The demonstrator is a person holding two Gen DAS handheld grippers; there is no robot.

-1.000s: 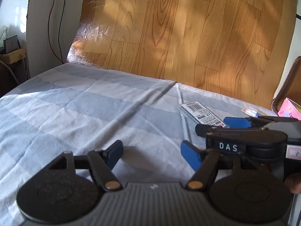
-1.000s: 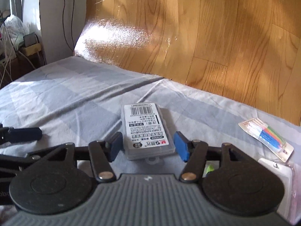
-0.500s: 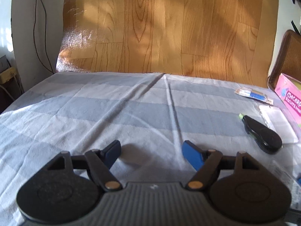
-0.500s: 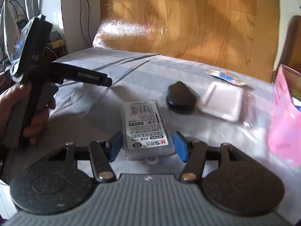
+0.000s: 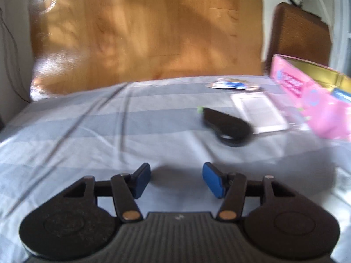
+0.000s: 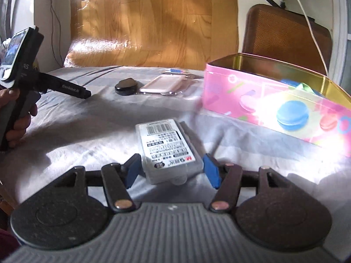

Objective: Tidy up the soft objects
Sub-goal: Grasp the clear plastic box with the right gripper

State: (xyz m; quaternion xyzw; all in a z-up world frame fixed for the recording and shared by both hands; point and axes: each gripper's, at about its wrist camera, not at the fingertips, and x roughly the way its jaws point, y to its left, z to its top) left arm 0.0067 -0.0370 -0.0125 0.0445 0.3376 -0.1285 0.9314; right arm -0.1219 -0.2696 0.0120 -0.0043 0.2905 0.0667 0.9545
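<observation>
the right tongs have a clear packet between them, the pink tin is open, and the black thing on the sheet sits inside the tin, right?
Not quite. The black thing lies on the sheet beside a flat clear pack, outside the pink tin; the right wrist view shows it. The rest holds: the right tongs have the clear packet between them, and the tin is open.

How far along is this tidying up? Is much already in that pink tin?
Done: the open pink macaron-print tin holds something blue and green. In hand: the clear plastic labelled box sits between the right tongs, whose jaws have just been opening, beside the tin, not in it. Remaining: the black oval case, the clear phone cover and the packet of coloured sticks lie on the striped sheet.
</observation>
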